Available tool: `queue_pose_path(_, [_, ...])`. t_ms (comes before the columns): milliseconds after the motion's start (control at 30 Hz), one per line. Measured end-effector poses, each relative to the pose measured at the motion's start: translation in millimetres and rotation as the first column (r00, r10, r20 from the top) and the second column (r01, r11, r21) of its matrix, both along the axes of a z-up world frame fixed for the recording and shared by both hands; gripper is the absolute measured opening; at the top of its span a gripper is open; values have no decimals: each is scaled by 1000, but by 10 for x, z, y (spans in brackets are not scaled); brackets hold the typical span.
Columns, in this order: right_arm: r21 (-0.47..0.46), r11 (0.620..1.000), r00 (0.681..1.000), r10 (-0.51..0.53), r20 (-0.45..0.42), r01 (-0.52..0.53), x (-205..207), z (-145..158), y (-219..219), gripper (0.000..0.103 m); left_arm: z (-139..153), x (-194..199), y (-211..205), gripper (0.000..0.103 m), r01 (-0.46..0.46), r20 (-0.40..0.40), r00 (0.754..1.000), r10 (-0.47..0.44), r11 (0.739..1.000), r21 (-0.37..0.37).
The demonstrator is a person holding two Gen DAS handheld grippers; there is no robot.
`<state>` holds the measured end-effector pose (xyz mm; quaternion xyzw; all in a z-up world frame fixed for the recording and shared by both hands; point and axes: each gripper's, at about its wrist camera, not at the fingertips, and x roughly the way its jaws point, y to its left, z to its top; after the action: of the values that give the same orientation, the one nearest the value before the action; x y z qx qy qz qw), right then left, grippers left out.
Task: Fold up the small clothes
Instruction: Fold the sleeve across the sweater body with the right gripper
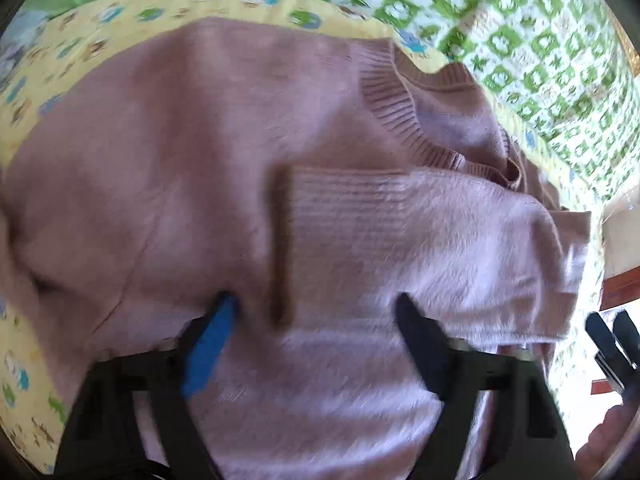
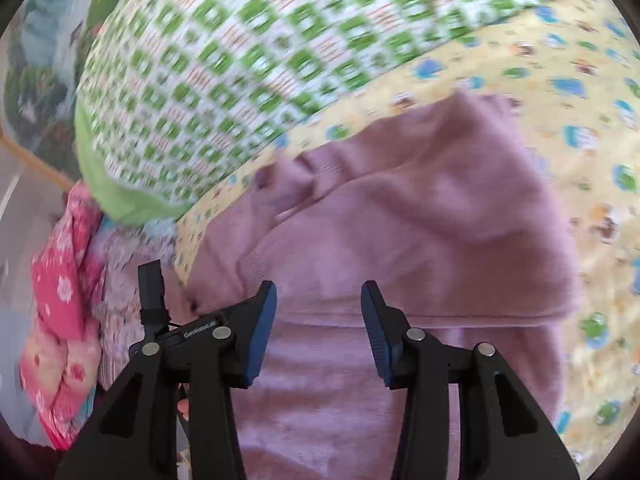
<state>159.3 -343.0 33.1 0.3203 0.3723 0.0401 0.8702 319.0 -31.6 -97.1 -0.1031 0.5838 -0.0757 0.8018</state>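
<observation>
A small fuzzy pink sweater (image 1: pixel 192 152) lies on a yellow animal-print sheet (image 1: pixel 48 80). One sleeve with a ribbed cuff (image 1: pixel 328 208) is folded across its body, and the ribbed neckline (image 1: pixel 400 104) is at the upper right. My left gripper (image 1: pixel 316 304) is open just above the sweater, its fingers either side of the cuff end, holding nothing. In the right wrist view the sweater (image 2: pixel 400 232) lies partly folded. My right gripper (image 2: pixel 318 300) is open over its near edge, empty. The right gripper also shows at the left wrist view's right edge (image 1: pixel 612 340).
A green-and-white patterned quilt (image 2: pixel 240 60) lies behind the sheet, also in the left wrist view (image 1: pixel 520 20). A pile of pink floral clothes (image 2: pixel 64 300) sits at the left of the right wrist view. A wooden edge (image 1: pixel 620 284) shows at the right.
</observation>
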Motion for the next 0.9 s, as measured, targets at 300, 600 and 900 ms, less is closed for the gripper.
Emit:
queue_pose_path(300, [-56,990,991,-131,29,133,-168,176,-394,45,760,-323,370,7,-13,255,966,38,995,-100])
queue_pose_path(600, [-159,969,980,-196,-43,187,146,-79,-633,63,537,-446,984,7,-95,220,970,106,994,-59])
queue_pose_path(900, [-160,985,982,-97,-161,71,660,-501,-786,10,388,-458,729,7,-34,186,982,41,998,-45])
